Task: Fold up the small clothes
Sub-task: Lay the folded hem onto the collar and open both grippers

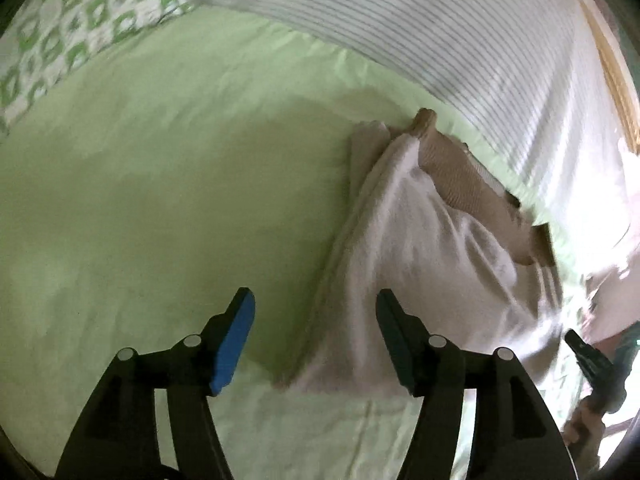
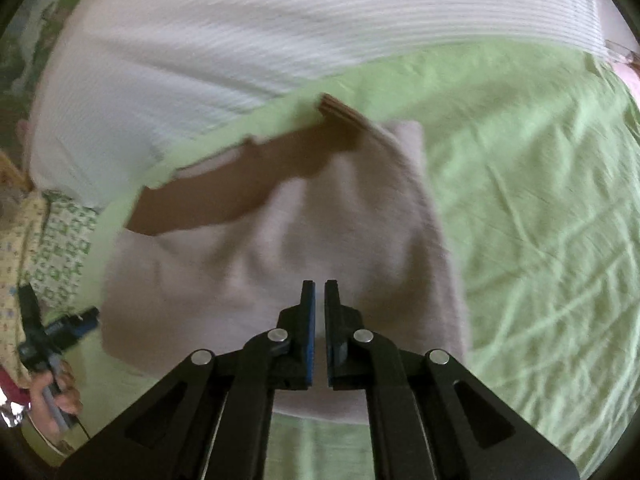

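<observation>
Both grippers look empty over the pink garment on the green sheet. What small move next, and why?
Probably bring the open left gripper down onto the near edge of the pink garment to start another fold: it lies loosely folded on the green sheet, brown waistband exposed, while the right gripper is shut and empty.

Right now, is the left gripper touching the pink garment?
Apart. The left wrist view shows the left gripper open, nothing between its fingers, with green sheet showing beside the pink garment.

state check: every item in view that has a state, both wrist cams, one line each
Left gripper: open, nothing between its jaws.
Right gripper: shut, empty.
Pale pink cloth garment: folded, flat on the sheet.
Brown ribbed garment: partly under the pink one.
Light green bedsheet: spread, wrinkled.
</observation>
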Available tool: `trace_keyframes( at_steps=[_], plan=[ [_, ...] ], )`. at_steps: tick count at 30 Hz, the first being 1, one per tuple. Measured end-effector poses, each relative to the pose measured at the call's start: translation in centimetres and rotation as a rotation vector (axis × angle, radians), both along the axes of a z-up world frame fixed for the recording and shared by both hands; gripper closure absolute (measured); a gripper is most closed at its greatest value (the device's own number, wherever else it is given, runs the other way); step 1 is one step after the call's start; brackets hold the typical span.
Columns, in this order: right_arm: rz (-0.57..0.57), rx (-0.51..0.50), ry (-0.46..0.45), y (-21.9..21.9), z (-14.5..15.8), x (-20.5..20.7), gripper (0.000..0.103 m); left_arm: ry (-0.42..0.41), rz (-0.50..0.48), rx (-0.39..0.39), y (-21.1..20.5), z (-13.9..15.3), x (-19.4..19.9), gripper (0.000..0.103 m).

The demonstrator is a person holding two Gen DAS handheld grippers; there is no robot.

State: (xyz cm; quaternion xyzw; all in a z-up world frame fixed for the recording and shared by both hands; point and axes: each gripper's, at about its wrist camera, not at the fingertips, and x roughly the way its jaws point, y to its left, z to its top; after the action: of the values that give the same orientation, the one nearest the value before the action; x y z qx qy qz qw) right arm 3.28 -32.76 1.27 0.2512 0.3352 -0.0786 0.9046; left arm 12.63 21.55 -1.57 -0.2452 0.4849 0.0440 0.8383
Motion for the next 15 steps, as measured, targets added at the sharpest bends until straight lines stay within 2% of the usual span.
trace_keyframes(
  at_steps=[1, 2, 3, 5, 8, 15],
  plan=[
    [0.011, 0.006, -0.009, 0.5, 0.4, 0.6, 0.093, 0.01, 0.018, -0.016, -0.1, 0.0, -0.7, 0.029],
    [0.025, 0.011, -0.019, 1.0, 0.8, 1.4, 0.085, 0.018, 0.029, -0.024, -0.4, -0.1, -1.1, 0.027],
    [0.042, 0.012, -0.031, 1.7, 1.3, 2.1, 0.069, 0.023, 0.039, -0.039, -0.6, -0.3, -1.4, 0.026],
    [0.075, -0.004, -0.052, 3.1, 2.2, 3.5, 0.052, 0.041, 0.057, -0.082, -1.1, -0.6, -2.4, 0.026],
    [0.131, -0.031, -0.072, 5.1, 3.3, 5.3, 0.052, 0.072, 0.069, -0.113, -2.6, -1.2, -3.3, 0.025],
    [0.243, -0.021, -0.078, 8.5, 5.1, 11.2, 0.052, 0.106, 0.112, -0.18, -4.9, -2.4, -3.8, 0.025]
  ],
)
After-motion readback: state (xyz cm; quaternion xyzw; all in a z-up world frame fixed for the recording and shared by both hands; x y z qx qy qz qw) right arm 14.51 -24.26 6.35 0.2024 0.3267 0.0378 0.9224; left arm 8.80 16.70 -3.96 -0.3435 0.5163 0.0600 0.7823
